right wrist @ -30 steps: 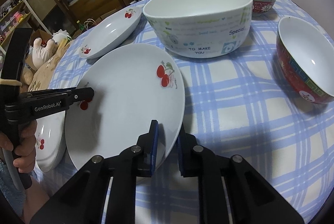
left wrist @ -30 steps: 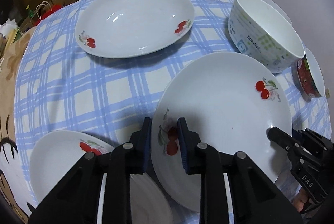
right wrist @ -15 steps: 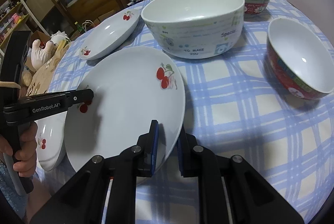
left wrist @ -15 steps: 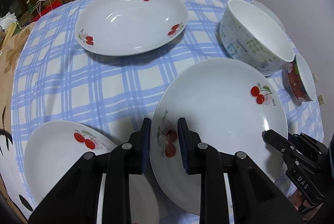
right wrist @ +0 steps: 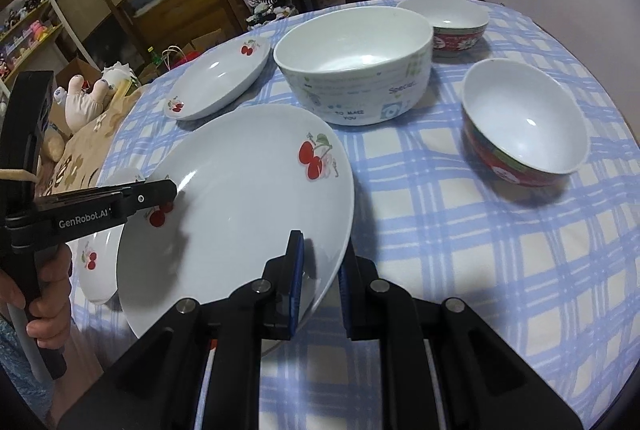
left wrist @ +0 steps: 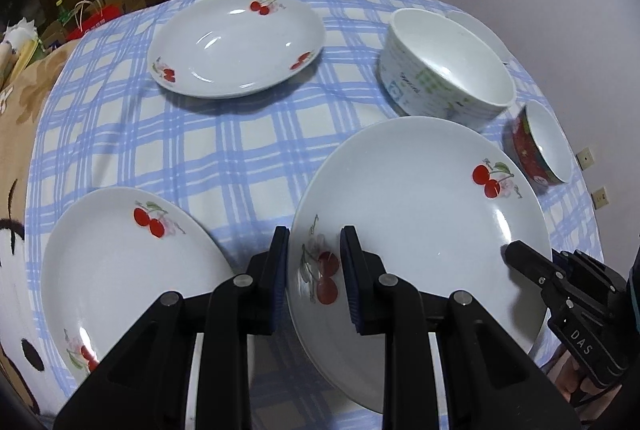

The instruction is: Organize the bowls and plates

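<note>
We have raised the big cherry plate [left wrist: 420, 197] higher off the desk [left wrist: 240, 149] (both jaws clamp its rim), ready to stack onto the near plate [left wrist: 120, 262].

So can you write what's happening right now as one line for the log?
left tool: shut on big cherry plate | right tool: shut on same plate's opposite rim | plate: lifted, tilted | next, probably: stack on near plate

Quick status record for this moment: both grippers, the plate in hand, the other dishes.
left gripper: shut on held plate, near rim
right gripper: shut on same plate, opposite rim
held plate: lifted, tilted
other plates: near plate, far plate
bowls: large printed bowl, two red bowls
surface: checked cloth
</note>
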The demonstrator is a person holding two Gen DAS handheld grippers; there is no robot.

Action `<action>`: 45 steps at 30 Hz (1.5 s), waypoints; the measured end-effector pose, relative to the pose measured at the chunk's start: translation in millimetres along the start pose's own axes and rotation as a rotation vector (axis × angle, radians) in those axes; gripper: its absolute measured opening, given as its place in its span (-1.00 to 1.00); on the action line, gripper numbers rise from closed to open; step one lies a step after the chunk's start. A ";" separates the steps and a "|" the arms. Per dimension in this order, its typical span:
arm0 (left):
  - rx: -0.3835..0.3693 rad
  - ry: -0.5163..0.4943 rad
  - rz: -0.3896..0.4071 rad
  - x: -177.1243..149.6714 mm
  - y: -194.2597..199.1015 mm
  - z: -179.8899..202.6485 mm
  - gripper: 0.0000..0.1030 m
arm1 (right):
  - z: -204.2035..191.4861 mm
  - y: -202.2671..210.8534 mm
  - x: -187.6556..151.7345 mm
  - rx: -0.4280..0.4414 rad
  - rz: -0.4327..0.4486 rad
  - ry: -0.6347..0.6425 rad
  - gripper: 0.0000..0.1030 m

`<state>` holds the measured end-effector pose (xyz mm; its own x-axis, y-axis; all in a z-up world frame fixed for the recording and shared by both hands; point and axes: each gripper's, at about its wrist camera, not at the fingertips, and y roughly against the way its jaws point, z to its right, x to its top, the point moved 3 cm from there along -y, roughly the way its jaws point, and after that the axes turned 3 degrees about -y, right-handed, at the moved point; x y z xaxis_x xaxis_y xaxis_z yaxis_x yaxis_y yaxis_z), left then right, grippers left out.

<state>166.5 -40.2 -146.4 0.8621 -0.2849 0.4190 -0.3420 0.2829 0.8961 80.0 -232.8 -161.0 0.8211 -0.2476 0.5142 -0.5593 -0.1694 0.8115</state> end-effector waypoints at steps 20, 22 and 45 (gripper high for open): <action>0.006 -0.048 0.052 -9.9 18.3 69.7 -0.54 | 46.3 50.7 -10.4 -0.066 0.075 -0.036 -0.67; 0.004 -0.052 0.045 -10.4 14.8 71.7 -0.54 | 49.8 50.1 -11.0 -0.071 0.073 -0.040 -0.67; 0.007 -0.077 -0.026 -14.3 -28.2 76.8 -0.54 | 70.3 13.8 -17.9 -0.111 0.001 -0.091 -0.66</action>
<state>135.1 -114.4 -166.3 0.8397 -0.3614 0.4053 -0.3229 0.2679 0.9077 49.6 -297.8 -178.4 0.8039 -0.3341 0.4921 -0.5400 -0.0632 0.8393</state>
